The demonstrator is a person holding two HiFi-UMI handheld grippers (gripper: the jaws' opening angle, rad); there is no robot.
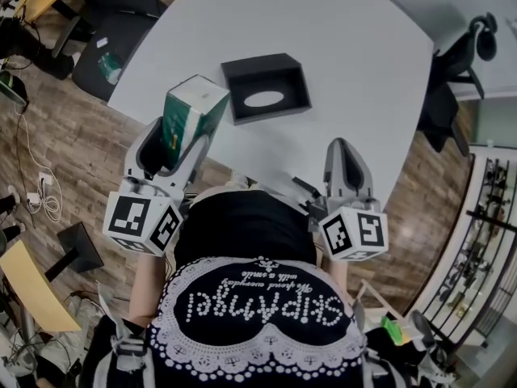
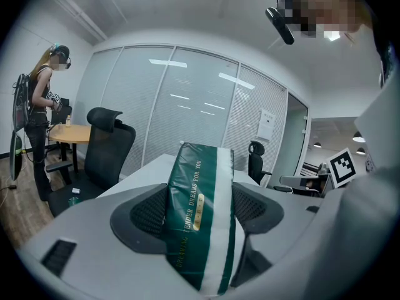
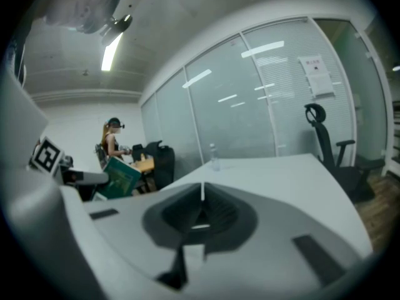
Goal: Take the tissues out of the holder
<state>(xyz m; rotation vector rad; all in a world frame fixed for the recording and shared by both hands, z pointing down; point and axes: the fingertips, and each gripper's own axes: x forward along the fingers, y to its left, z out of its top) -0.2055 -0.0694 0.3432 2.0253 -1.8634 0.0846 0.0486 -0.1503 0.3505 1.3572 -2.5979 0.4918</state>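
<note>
— What is the left tool (image 1: 181, 145) doing?
— It is gripping the green tissue pack (image 1: 192, 107), holding it over the tabletop's (image 1: 339, 55) near left edge, just beside the black holder (image 1: 242, 71).
— And the right tool (image 3: 201, 200)?
— It is hovering at the near edge, jaws pressed together, empty.

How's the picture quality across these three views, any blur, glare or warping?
Head view: sharp in the middle, black holder clear, but the wide lens bows the table edges. Left gripper view: heavy fisheye, dark corners, tissue pack crisp, light streaks reflected on the glass partition. Right gripper view: soft, the closed jaws blurred, ceiling light flaring.
</note>
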